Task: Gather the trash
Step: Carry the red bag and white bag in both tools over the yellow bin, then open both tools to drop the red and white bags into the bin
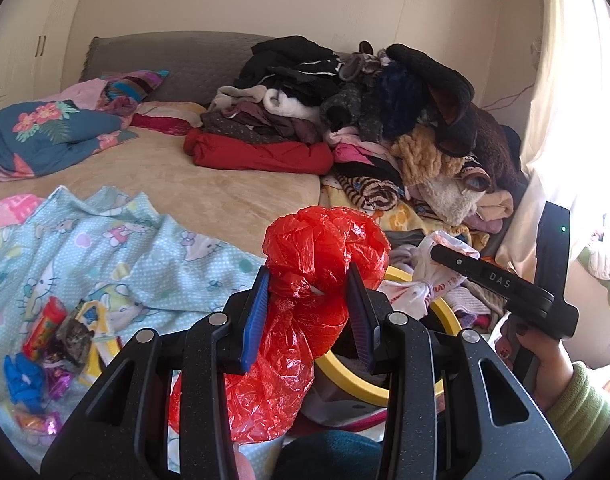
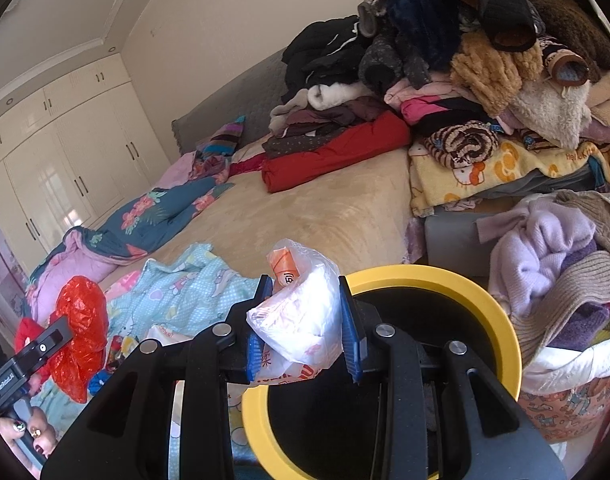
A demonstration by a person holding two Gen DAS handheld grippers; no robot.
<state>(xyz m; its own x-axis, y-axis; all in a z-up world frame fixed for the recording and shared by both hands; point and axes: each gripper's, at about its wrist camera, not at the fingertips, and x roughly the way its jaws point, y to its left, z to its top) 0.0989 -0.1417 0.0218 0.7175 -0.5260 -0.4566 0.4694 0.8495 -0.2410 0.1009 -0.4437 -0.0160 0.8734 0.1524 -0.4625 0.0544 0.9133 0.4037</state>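
Note:
My left gripper [image 1: 309, 280] is shut on a crumpled red plastic bag [image 1: 325, 248], which bulges above the blue pads and hangs below them. My right gripper [image 2: 305, 292] is shut on a knotted white plastic bag [image 2: 301, 312] with orange print. That white bag hangs over the near rim of a yellow-rimmed bin [image 2: 501, 320] with a dark inside. In the left wrist view the bin's yellow rim [image 1: 453, 316] shows behind the red bag, with the white bag [image 1: 417, 284] and the right gripper to its right. Several loose wrappers [image 1: 53, 344] lie on the light blue blanket at lower left.
A bed [image 1: 177, 176] with a beige cover carries a light blue cartoon blanket [image 1: 117, 248], a floral quilt [image 1: 45, 132] and a tall heap of clothes [image 1: 365, 112]. A lined basket of knitwear [image 2: 565, 360] stands right of the bin. White wardrobes [image 2: 65, 168] fill the far left wall.

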